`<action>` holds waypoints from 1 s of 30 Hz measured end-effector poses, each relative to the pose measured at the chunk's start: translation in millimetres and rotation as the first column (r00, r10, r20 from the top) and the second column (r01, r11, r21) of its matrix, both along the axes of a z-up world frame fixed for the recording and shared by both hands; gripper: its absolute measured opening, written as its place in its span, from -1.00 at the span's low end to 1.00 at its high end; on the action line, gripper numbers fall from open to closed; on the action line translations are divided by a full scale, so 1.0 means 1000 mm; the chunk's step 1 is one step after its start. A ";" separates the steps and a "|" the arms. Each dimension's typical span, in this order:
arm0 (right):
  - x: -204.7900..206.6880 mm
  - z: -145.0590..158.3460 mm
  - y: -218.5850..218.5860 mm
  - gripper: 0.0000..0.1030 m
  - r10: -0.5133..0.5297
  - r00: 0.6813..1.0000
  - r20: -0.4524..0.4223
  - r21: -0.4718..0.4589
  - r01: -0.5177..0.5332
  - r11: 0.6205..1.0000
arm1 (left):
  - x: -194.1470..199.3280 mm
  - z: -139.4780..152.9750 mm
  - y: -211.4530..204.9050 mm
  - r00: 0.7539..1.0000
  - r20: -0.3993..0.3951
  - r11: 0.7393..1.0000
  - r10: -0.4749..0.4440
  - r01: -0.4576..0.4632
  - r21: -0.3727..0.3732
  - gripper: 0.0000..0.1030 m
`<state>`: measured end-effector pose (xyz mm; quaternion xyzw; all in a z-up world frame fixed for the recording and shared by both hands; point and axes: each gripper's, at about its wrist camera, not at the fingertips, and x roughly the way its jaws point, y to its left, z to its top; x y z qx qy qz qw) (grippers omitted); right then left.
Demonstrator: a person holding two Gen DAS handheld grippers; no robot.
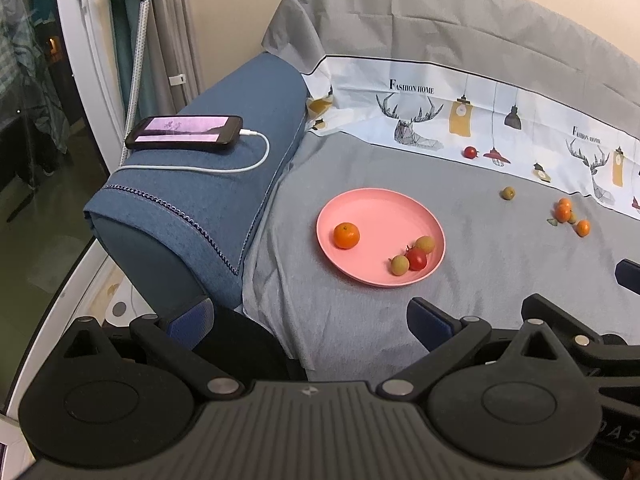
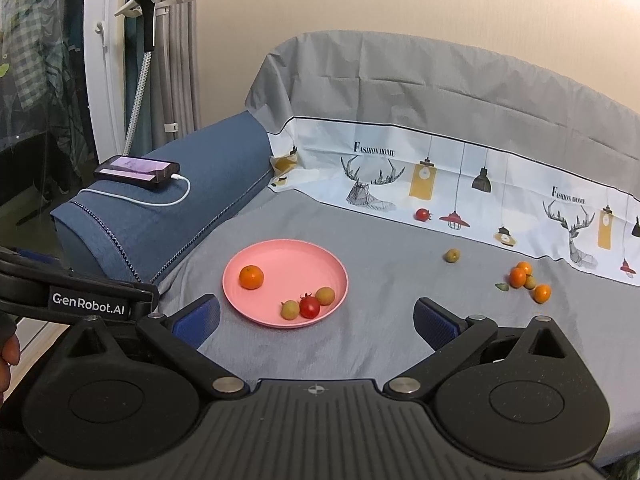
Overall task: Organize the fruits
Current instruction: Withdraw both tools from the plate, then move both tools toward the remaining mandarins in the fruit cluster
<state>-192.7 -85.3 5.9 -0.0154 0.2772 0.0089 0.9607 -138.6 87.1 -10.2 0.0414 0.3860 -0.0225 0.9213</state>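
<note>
Fruits were partly gathered: in the left wrist view the pink plate (image 1: 372,208) held an orange (image 1: 346,235), a tomato (image 1: 417,258) and two greenish fruits, while the left claw (image 1: 304,320) gaped, released and empty. Loose oranges (image 1: 564,211) lay at two o'clock on the grey sheet (image 1: 500,264).

In the right wrist view the right claw (image 2: 316,318) also stood released; by my reading, collecting those oranges (image 2: 518,277) came next, needing a reach toward two o'clock.

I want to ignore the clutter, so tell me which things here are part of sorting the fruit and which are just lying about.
Part of the job: pink plate, orange on the plate, red tomato on the plate, loose oranges, loose green fruit, loose tomato.

Just lying about: phone, charging cable, blue armrest.
</note>
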 end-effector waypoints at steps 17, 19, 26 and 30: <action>0.021 -0.017 -0.014 0.98 -0.028 0.998 -0.051 0.036 0.029 0.999 | 0.025 -0.015 -0.016 0.999 -0.051 0.999 -0.003 0.006 0.049 1.00; 0.025 -0.022 -0.021 0.98 -0.044 0.997 -0.060 0.048 0.047 0.998 | 0.032 -0.019 -0.021 0.998 -0.067 0.998 -0.012 0.017 0.064 1.00; 0.046 -0.045 -0.069 0.98 -0.187 0.978 -0.088 0.103 0.195 0.975 | 0.068 -0.031 -0.052 0.993 -0.112 0.990 -0.040 0.055 0.133 1.00; 0.062 -0.067 -0.115 0.98 -0.316 0.942 -0.109 0.119 0.328 0.937 | 0.098 -0.031 -0.086 0.990 -0.121 0.984 -0.076 0.095 0.154 1.00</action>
